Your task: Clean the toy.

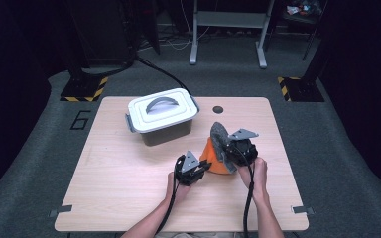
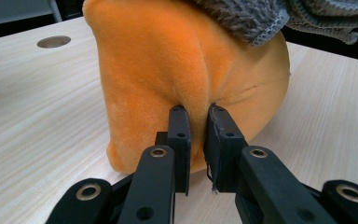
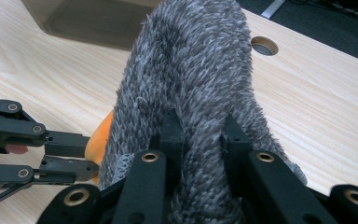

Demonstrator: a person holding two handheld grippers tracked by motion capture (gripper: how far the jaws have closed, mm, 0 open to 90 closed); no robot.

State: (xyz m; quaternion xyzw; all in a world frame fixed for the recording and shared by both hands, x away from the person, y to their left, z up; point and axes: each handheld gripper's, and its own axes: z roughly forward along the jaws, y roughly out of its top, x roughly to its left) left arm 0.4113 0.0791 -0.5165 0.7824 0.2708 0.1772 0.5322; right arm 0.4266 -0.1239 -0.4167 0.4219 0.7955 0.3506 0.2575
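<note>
Orange plush (image 2: 168,70) is pinched in a fold by the clenched left tool (image 2: 198,116) on the wooden surface (image 1: 129,168). Grey fuzzy cloth (image 3: 196,79), draped over the plush, is clamped by the right tool (image 3: 200,135), and much of the plush is hidden beneath it. The lidded box (image 1: 162,116) is kept shut; its contents cannot be seen.

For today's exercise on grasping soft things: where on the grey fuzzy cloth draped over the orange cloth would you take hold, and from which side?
Grip the raised fold of the grey fuzzy cloth, coming from the person's side. It stands up as a ridge above the orange cloth, thin enough for jaws to pinch. The right gripper is shut on it there, while the left gripper pinches the orange cloth low down.
</note>
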